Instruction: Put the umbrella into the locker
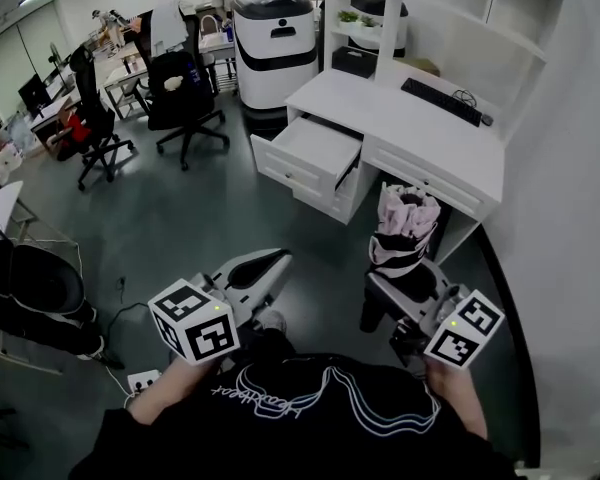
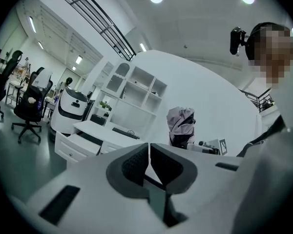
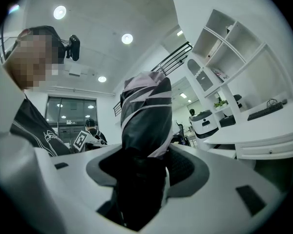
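Note:
A folded umbrella (image 1: 405, 230), pink and black with pale stripes, stands upright in my right gripper (image 1: 404, 286), whose jaws are shut on its lower part. In the right gripper view the umbrella (image 3: 145, 116) rises straight out of the jaws and fills the middle. My left gripper (image 1: 267, 266) is held level at the left, shut and with nothing in it; its pads (image 2: 136, 164) nearly touch. From the left gripper view the umbrella (image 2: 181, 125) shows off to the right. A white desk (image 1: 420, 128) with an open drawer (image 1: 310, 153) stands ahead.
White shelving (image 1: 450, 3) rises above the desk, with a black keyboard (image 1: 440, 101) on the desktop. A white and black robot unit (image 1: 273, 43) stands left of the desk. Black office chairs (image 1: 185, 98) stand farther left on the grey floor. A white wall runs along the right.

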`<move>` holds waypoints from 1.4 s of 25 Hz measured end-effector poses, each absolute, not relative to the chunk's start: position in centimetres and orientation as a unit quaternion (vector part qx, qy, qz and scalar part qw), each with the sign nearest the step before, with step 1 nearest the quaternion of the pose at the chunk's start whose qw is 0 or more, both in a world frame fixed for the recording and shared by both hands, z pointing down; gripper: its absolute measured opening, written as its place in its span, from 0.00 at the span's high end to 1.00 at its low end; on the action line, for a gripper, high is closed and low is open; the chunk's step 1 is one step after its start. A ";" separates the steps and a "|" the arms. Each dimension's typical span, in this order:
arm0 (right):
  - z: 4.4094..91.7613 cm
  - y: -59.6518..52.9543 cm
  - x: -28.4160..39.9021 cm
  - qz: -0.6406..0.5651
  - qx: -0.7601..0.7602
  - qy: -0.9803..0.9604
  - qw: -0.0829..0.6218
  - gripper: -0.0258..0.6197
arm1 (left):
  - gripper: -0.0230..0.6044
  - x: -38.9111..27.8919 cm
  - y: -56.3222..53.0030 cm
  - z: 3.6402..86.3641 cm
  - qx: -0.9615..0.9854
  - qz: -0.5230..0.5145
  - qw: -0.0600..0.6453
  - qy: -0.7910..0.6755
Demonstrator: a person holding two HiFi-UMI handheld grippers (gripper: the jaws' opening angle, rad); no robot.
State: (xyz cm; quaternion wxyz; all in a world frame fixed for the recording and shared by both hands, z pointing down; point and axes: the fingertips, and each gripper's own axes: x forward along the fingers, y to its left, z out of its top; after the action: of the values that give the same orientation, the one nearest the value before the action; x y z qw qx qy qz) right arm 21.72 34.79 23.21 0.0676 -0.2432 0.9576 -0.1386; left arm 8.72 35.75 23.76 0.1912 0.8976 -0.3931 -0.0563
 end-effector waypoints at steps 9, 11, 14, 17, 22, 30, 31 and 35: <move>25.7 32.4 22.5 -0.133 -0.271 0.951 0.070 0.58 | 0.94 9.6 33.1 26.5 0.905 -0.042 0.187 -0.379; 25.7 30.4 22.4 -0.140 -0.276 0.948 0.068 0.58 | 0.94 9.3 30.8 26.5 0.905 -0.044 0.198 -0.375; 25.6 27.0 21.6 -0.157 -0.288 0.943 0.060 0.58 | 0.94 8.6 27.0 26.3 0.904 -0.046 0.217 -0.366; 26.0 23.8 20.5 -0.167 -0.296 0.939 0.052 0.58 | 0.94 7.9 23.5 26.6 0.906 -0.043 0.231 -0.353; 27.7 17.0 18.2 -0.194 -0.311 0.929 0.051 0.58 | 0.94 6.0 16.5 28.8 0.905 -0.032 0.258 -0.338; 30.3 5.0 13.2 -0.245 -0.346 0.905 0.032 0.58 | 0.94 1.1 4.0 31.9 0.901 -0.013 0.308 -0.306; 30.6 3.2 12.3 -0.250 -0.349 0.903 0.029 0.58 | 0.94 0.1 2.2 32.2 0.900 -0.010 0.311 -0.306; 31.4 -0.5 10.3 -0.255 -0.357 0.899 0.013 0.58 | 0.94 -2.1 -1.7 33.0 0.898 -0.004 0.317 -0.306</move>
State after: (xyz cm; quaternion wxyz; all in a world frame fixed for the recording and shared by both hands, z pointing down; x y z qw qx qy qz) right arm 10.30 -0.45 31.37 0.0130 -0.3568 0.8987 -0.2549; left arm -2.07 -1.66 33.03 0.3175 0.8975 -0.3061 -0.0044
